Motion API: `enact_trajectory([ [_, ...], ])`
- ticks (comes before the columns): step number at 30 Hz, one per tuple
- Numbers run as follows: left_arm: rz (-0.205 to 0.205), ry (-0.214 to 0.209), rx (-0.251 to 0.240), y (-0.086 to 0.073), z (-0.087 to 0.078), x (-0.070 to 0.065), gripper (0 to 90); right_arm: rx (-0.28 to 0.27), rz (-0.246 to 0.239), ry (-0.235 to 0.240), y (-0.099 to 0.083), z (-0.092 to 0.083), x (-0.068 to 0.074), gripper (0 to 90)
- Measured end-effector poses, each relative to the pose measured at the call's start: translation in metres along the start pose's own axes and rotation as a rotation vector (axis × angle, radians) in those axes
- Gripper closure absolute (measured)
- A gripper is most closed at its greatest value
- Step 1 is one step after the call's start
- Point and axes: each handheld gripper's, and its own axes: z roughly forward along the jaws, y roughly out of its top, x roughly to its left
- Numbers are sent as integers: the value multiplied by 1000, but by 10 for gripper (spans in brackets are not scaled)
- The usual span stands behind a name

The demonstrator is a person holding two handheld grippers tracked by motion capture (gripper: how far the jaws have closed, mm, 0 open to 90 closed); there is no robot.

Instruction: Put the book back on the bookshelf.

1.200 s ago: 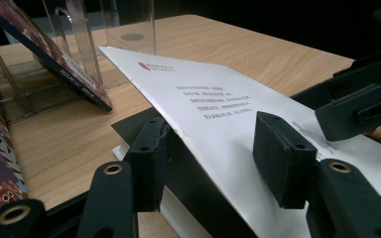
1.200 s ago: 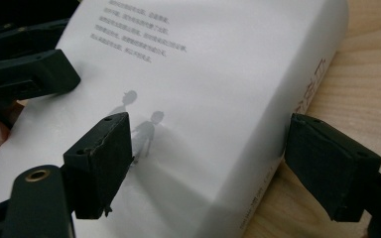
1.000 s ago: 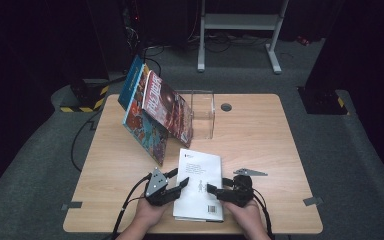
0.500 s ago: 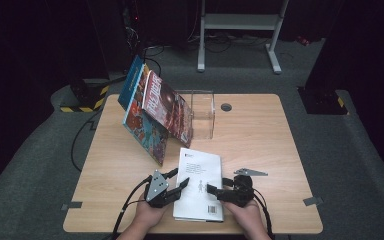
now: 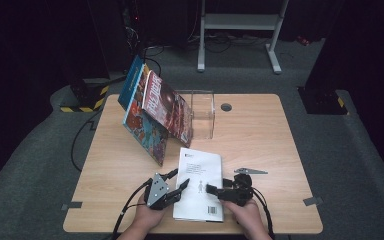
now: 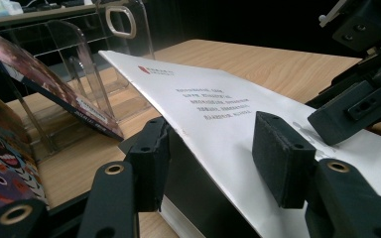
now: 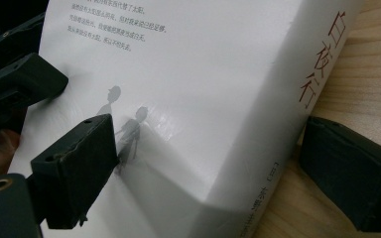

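- White book point(image 5: 200, 184) lies flat at the near edge of the table point(image 5: 260, 145), back cover up, between the two hands; the clear acrylic stand point(image 5: 202, 112) with two leaning colourful books point(image 5: 155, 112) sits behind it, well apart.
- Left gripper point(image 5: 176, 186): jaws part open, straddling the book's left edge. In the left gripper view the cover point(image 6: 218, 109) looks lifted, one pad under it and one above; neither pad point(image 6: 283, 158) clearly presses. Reads as open, not clamped.
- Right gripper point(image 5: 215, 189): jaws apart around the spine side. In the right gripper view one pad point(image 7: 79, 163) rests on or just over the cover, the other point(image 7: 352, 178) sits just beside the spine on the table. Not a firm grip; contact can't be confirmed.
- Likely step: getting hold of the book to lift it toward the stand.
- Risks:
  - Left gripper closes on the cover alone → cover bends or tears, page block sags when lifted.
  - Right lower pad is outside the spine, not under it → closing pushes the book sideways instead of clamping.
  - Glossy cover plus a heavy block → slip if only one side bites.
  - Uneven lift between hands → book twists and drops off the near table edge.
  - Swinging it up too fast → knocks the leaning books over.
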Motion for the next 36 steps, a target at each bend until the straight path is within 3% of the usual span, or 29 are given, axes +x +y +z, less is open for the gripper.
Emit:
enact_trajectory([
  [8, 7, -8, -14, -1, 0, 0, 495, 12, 25, 42, 1, 2, -2, 75],
  [15, -13, -21, -20, 0, 2, 1, 495, -1, 1, 15, 2, -5, 4, 125],
  [20, -59, -23, 13, -1, 5, 3, 496, -26, -41, -22, 2, -11, 9, 188],
  [29, -89, -28, 17, 0, 6, 4, 495, -59, -63, -43, 3, -16, 14, 233],
  [36, -93, -29, 12, 2, 4, 5, 496, -90, -116, -66, 3, -20, 19, 252],
])
